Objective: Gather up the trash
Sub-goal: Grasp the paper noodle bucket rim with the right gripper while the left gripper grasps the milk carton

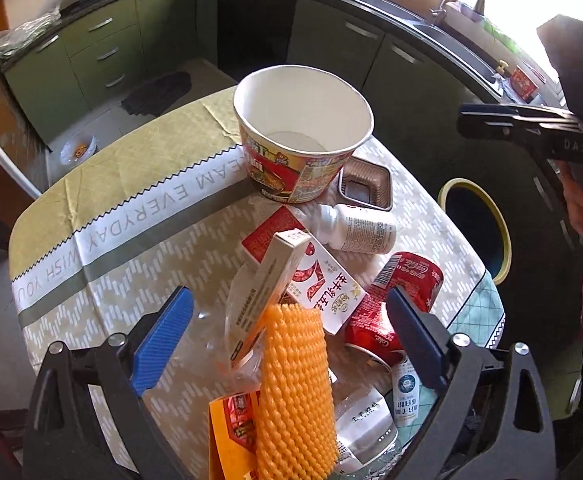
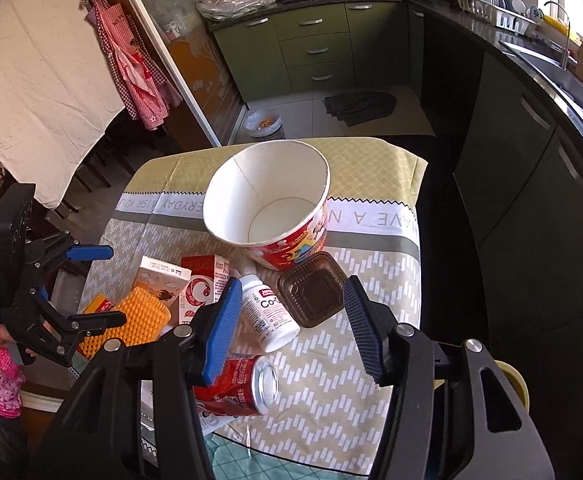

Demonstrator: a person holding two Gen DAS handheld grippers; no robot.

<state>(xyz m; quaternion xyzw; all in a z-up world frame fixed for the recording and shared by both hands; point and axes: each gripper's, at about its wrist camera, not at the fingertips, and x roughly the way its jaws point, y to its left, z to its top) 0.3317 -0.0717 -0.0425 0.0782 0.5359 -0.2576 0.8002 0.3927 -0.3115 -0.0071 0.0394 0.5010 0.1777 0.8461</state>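
Trash lies on the table: an empty noodle cup (image 1: 303, 136) (image 2: 269, 208), a brown plastic tray (image 1: 365, 188) (image 2: 311, 290), a white pill bottle (image 1: 359, 230) (image 2: 269, 314), a crushed red cola can (image 1: 391, 304) (image 2: 237, 386), a red-and-white carton (image 1: 323, 284) (image 2: 199, 288), a beige box (image 1: 275, 280) (image 2: 159, 278) and orange foam netting (image 1: 295, 392) (image 2: 131, 326). My left gripper (image 1: 291, 340) is open, its pads on either side of the netting and the clear wrapper (image 1: 243, 320). My right gripper (image 2: 295, 328) is open above the bottle and tray.
A bin with a yellow rim (image 1: 475, 228) stands right of the table. Green kitchen cabinets (image 2: 315, 52) and a dark counter (image 2: 531, 52) run behind. The tablecloth (image 1: 131, 184) covers the table. The right gripper shows in the left wrist view (image 1: 531, 128).
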